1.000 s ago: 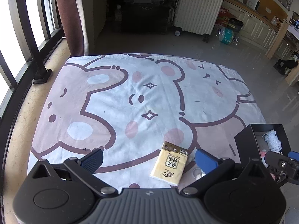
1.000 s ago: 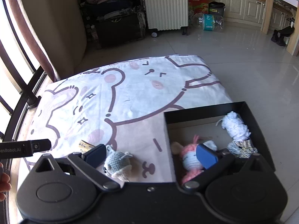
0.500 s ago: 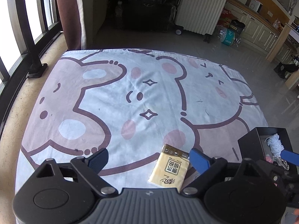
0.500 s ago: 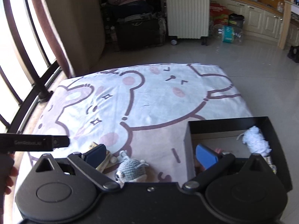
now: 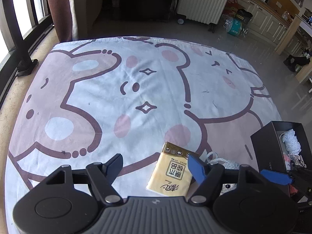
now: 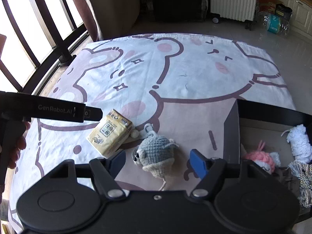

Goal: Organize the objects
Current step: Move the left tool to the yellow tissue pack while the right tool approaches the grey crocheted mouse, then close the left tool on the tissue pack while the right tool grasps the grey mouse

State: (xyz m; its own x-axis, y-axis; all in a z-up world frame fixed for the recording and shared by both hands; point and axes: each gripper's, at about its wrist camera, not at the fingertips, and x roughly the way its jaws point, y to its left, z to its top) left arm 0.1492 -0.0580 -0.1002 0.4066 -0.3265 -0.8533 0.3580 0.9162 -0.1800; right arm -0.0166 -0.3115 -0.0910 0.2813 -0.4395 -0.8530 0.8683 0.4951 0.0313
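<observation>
Left gripper (image 5: 155, 164), jaws spread and empty, above a yellow tissue pack (image 5: 171, 170) lying flat on the cartoon-print sheet (image 5: 136, 89). Right gripper (image 6: 158, 159), jaws likewise spread and empty, over a grey crocheted toy (image 6: 154, 153) lying just beside the pack. At right, an open black box (image 6: 231, 132) on the sheet holds a white yarn ball (image 6: 299, 141) and a pink crocheted toy (image 6: 260, 157).

White suitcase (image 5: 202, 0) & curtain (image 5: 58, 9) behind cartoon blanket (image 5: 97, 89)
</observation>
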